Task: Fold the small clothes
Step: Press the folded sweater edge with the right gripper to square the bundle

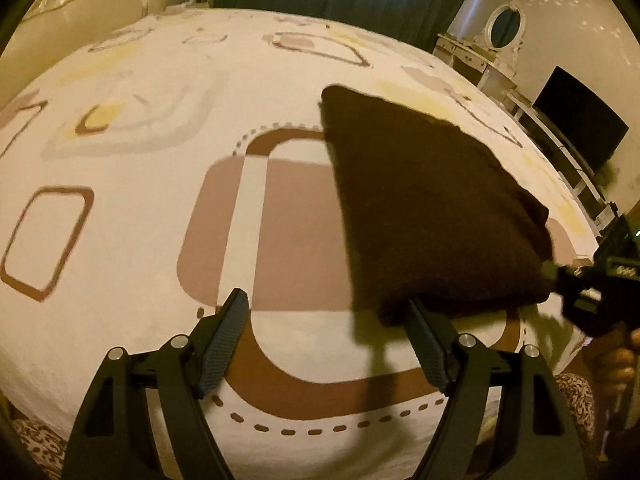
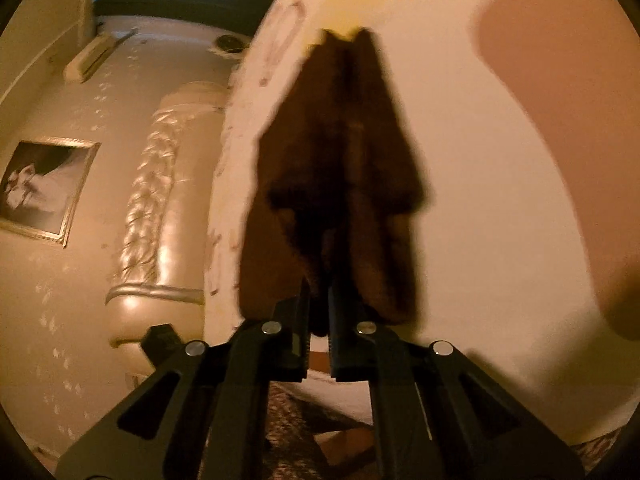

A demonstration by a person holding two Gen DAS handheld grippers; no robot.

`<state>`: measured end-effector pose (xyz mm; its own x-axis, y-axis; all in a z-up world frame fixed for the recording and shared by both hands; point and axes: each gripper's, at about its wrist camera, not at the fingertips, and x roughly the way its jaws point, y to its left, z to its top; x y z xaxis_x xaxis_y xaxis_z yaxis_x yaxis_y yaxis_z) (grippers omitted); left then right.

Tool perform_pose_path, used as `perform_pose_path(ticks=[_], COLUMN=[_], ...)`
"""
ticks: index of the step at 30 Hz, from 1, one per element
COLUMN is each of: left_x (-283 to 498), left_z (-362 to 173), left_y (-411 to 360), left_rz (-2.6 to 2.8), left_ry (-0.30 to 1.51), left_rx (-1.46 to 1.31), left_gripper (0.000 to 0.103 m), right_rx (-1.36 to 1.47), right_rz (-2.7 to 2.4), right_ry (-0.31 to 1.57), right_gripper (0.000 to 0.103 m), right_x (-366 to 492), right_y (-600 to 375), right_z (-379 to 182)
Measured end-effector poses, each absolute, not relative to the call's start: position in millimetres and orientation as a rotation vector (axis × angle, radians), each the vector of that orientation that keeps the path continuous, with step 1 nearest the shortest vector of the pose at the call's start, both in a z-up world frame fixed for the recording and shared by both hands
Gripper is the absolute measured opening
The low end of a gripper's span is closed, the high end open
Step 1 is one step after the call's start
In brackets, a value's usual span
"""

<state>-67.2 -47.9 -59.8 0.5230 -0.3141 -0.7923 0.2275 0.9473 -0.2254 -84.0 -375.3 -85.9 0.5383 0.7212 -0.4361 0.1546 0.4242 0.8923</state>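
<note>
Dark brown fuzzy cloth point(image 1: 432, 208) hung above the patterned cream bedspread point(image 1: 120, 152), pinched at one corner by the right gripper point(image 2: 319, 300), jaws clamped tight; the left gripper point(image 1: 326, 316) stood wide, empty, beside the cloth's lower edge.

Both claws are matte black plastic, left claw point(image 1: 326, 314) and right claw point(image 2: 319, 304), with ribbed pads point(image 1: 226, 332) and shiny round silver pins point(image 1: 178, 341).
</note>
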Motion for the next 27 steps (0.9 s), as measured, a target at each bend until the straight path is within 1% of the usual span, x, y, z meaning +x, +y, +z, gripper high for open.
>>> perform_pose_path(ticks=[3, 7, 11, 14, 15, 16, 20, 26, 27], left_x=[-70, -70, -74, -82, -85, -88, -79, -49, -46], left_z=[-59, -59, -55, -42, -37, -29, -16, -29, -32], left_y=[-52, -49, -47, -43, -43, -41, -43, -61, -63], left_rz=[-0.325, -0.331, -0.38, -0.445, -0.463, -0.479, -0.46, -0.392, -0.388], left_ry=[0.963, 0.974, 0.992, 0.96, 0.946, 0.919, 0.878, 0.933, 0.944], left_rx=[-0.063, -0.076, -0.088, -0.068, -0.053, -0.035, -0.04, -0.087, -0.089], left_gripper=[0.079, 0.079, 0.079, 0.079, 0.079, 0.079, 0.079, 0.079, 0.079], right_rx=[1.154, 1.101, 1.024, 1.045, 1.031, 1.019, 0.979, 1.036, 1.021], right_rz=[0.42, 0.427, 0.427, 0.437, 0.429, 0.423, 0.433, 0.424, 0.41], right_ry=[0.96, 0.945, 0.985, 0.978, 0.952, 0.928, 0.867, 0.911, 0.927], right_gripper=[0.005, 0.005, 0.007, 0.023, 0.033, 0.038, 0.049, 0.05, 0.041], right_x=[-87, -89, -89, -94, -95, -95, -74, -15, -8], right_y=[-385, -387, -389, -401, -406, -408, -413, -398, -393], right_z=[-107, -95, -92, -84, -75, -66, -44, -65, -68])
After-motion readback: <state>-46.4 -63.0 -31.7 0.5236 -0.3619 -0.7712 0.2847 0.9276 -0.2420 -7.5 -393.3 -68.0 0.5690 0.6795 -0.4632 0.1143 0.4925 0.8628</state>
